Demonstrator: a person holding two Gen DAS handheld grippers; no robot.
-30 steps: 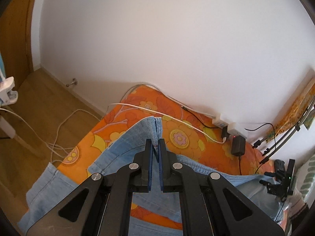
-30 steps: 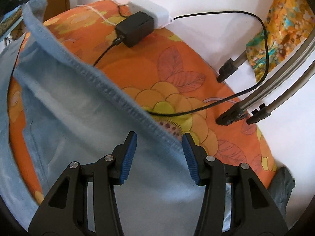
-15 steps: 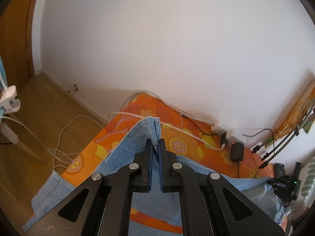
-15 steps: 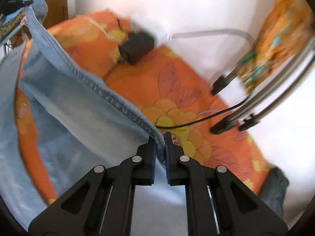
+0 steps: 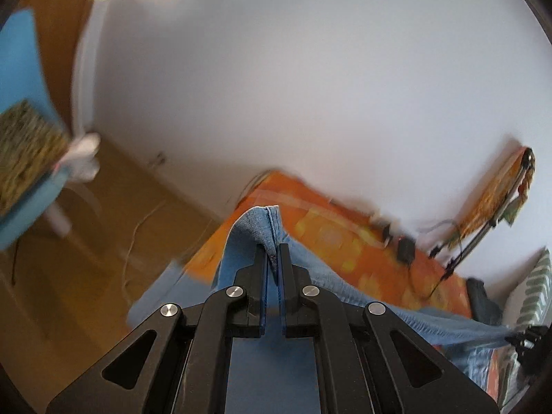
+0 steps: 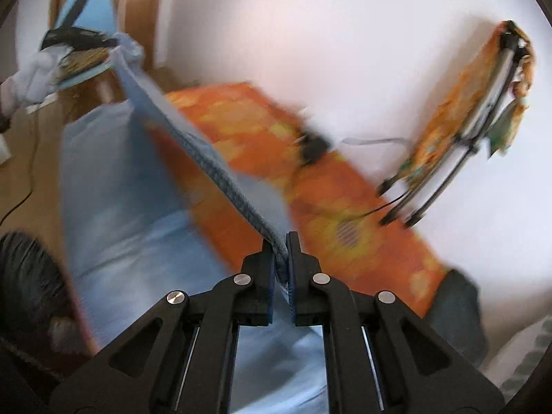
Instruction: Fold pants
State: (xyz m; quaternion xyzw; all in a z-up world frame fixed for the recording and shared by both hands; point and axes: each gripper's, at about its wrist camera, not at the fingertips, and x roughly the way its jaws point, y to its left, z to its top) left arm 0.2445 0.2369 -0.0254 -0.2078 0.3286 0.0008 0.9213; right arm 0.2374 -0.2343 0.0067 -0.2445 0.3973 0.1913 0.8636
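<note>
Light blue denim pants (image 5: 248, 227) hang lifted above the orange flowered bed cover (image 5: 331, 231). My left gripper (image 5: 273, 253) is shut on one end of the pants' hem edge. My right gripper (image 6: 281, 241) is shut on the other end. In the right wrist view the hem (image 6: 193, 138) runs taut up and left to the left gripper (image 6: 74, 39), and the rest of the pants (image 6: 114, 179) drapes down over the bed cover (image 6: 269, 145). Both views are blurred by motion.
A white wall (image 5: 293, 86) stands behind the bed. A black charger and cables (image 5: 405, 248) lie at the bed's far edge. A drying rack with patterned cloth (image 6: 483, 110) leans at the right. Wooden floor (image 5: 86, 241) and a blue chair (image 5: 20, 138) are at the left.
My right gripper closed on the hem edge. Both grippers then rose and lifted the pants off the bed, pulling the hem taut between them.
</note>
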